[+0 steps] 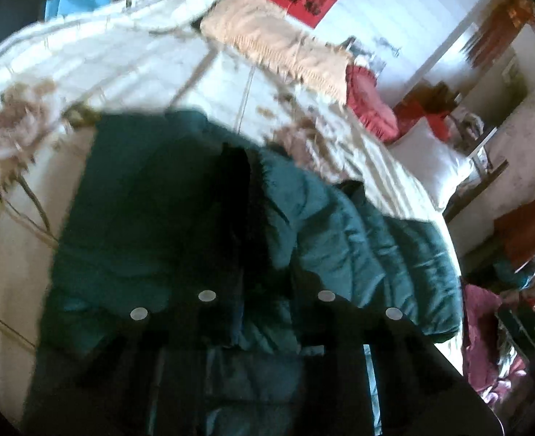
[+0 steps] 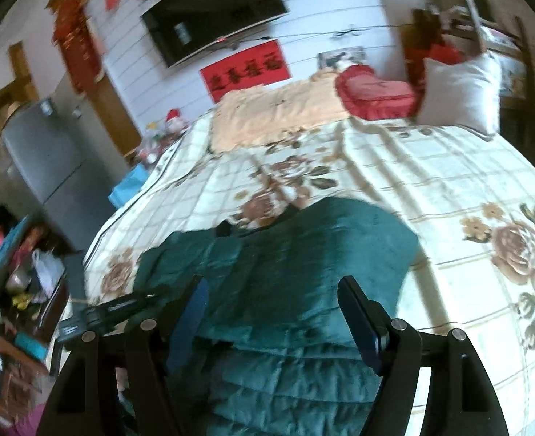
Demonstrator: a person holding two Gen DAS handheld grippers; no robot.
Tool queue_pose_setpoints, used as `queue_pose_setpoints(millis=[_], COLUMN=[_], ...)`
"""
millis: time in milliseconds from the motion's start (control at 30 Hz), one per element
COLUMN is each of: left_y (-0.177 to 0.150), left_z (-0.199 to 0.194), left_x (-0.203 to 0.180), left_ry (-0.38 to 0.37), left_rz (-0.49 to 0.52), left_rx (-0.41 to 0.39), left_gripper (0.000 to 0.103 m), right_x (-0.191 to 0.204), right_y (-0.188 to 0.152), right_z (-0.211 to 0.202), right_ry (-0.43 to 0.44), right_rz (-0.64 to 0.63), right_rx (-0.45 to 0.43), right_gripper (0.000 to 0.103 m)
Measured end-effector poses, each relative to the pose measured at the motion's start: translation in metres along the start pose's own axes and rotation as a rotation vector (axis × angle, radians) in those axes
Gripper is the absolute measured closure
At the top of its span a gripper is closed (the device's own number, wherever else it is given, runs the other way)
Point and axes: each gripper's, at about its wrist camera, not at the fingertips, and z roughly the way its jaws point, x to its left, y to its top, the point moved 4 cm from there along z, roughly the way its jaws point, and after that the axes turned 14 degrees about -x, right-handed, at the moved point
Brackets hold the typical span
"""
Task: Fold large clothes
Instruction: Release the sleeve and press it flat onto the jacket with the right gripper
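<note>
A dark green quilted jacket [image 2: 304,276] lies on a bed with a cream floral cover [image 2: 449,189]. My right gripper [image 2: 273,290] is open just above the jacket's near part, with its blue-padded fingers [image 2: 191,312] apart and nothing between them. In the left wrist view the jacket [image 1: 180,218] fills the lower middle and covers my left gripper [image 1: 264,254]. Only the gripper's dark base with its silver rivets shows, and the fingertips are hidden in dark cloth. The left gripper body also shows in the right wrist view [image 2: 96,312], at the jacket's left edge.
A peach blanket [image 2: 274,116], a red heart cushion [image 2: 373,91] and a white pillow [image 2: 460,91] lie at the bed's far end. A grey fridge [image 2: 45,160] and cluttered shelves [image 2: 16,276] stand left of the bed. A TV [image 2: 213,18] hangs on the wall.
</note>
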Motion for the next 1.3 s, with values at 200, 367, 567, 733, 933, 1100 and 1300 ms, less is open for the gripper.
queue_pose_setpoints(millis=[200,367,567,733,933,1100,1300], left_y=[0.034,0.017,-0.009,-0.002,0.020,0.027,0.014], left_z=[-0.043,-0.024,0.001,-0.009,-0.043,-0.042,0.010], left_x=[0.010,0.050,0.072,0.073,0.067,0.042,0.036], left_ry=[0.008,0.102,0.147,0.159,0.165,0.147,0.222], left_rz=[0.046,0.042,0.024,0.012,-0.011,0.065,0.141], left_rx=[-0.111,-0.046,0.000,0.017,-0.087,-0.118,-0.053], left_gripper=[0.084,0.085,0.084,0.068,0.041,0.037,0.037], right_x=[-0.007,0.007,0.016,0.019,0.010,0.006,0.024], right_y=[-0.006,-0.032,-0.091,-0.102,-0.066,-0.035,-0.034], right_z=[0.018,0.055,0.115,0.118,0.082,0.082,0.120], right_ry=[-0.035,-0.025,-0.113,-0.136,-0.095,-0.131,-0.099], right_rz=[0.030,-0.011,-0.135,-0.200,-0.111,-0.110,-0.160], right_rx=[0.022,0.092,0.217,0.204,0.123,0.082,0.110], right_gripper=[0.032,0.032,0.040,0.039,0.040,0.038,0.038])
